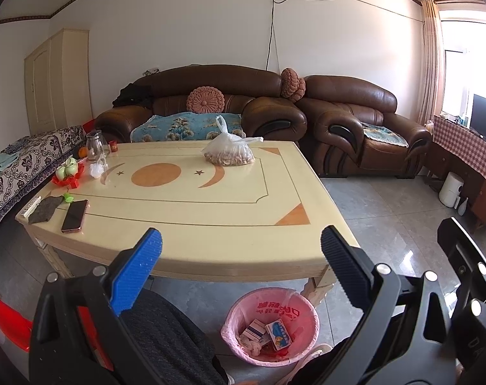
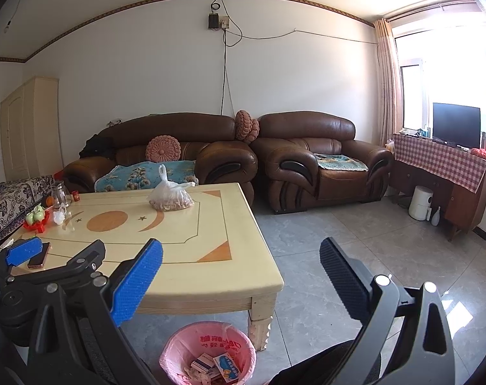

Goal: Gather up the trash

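1. Fingers (image 1: 153, 240) of the left gripper (image 1: 239, 247) stand spread wide and hold nothing, raised above the near edge of the table (image 1: 211, 224).
2. Left wrist view: the pink-lined trash bin (image 1: 270, 327) sits on the floor below that edge and already holds small boxes (image 1: 277, 333) and crumpled scraps (collection appears partly done).
3. Candidate trash left on the table: a white crumpled wad (image 1: 96, 170) at the far left, near a glass jar (image 1: 94, 146). A tied bag of nuts (image 1: 228, 154) and a phone (image 1: 75, 215) are probably not trash.
4. Right wrist view: the right gripper (image 2: 239, 256) is likewise wide open and empty, over the table corner, with the bin just below.
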`<state>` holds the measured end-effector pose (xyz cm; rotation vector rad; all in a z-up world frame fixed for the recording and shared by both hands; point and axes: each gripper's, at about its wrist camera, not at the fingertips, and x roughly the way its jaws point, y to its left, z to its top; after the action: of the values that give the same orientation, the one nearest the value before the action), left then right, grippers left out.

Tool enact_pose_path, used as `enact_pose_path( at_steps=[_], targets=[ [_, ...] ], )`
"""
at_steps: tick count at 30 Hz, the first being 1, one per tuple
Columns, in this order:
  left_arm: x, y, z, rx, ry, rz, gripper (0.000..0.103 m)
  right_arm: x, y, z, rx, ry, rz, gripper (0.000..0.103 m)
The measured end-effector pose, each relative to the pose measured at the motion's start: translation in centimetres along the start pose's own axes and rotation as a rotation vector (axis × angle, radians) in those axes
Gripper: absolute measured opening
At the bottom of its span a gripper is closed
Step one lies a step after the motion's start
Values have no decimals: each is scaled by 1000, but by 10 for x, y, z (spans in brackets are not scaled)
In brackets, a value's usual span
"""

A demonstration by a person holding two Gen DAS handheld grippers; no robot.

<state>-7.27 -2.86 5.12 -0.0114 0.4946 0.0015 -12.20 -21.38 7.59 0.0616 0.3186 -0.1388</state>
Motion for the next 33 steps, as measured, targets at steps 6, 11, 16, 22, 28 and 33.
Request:
enact_pose_path(
  at_steps=[6,11,16,22,28,33],
  targets=[
    [-3,1,0,1,-4,-2,97,0,2,1,-3,-4,2,96],
    [-4,4,2,4,-4,-2,97,-1,3,1,-5,-6,4,96],
    [-4,5,3,10,-6,-2,97,-1,4,2,-4,-6,2,96],
    [-5,5,4,18,-9,-1,97,0,4,2,-6,-7,3,96],
    [-5,6,5,19,-8,0,97,1,5,3,-9,-6,7,96],
    [-5,8,6,16,-9,2,97,3,6,5,-12,-8,13,96]
  ],
)
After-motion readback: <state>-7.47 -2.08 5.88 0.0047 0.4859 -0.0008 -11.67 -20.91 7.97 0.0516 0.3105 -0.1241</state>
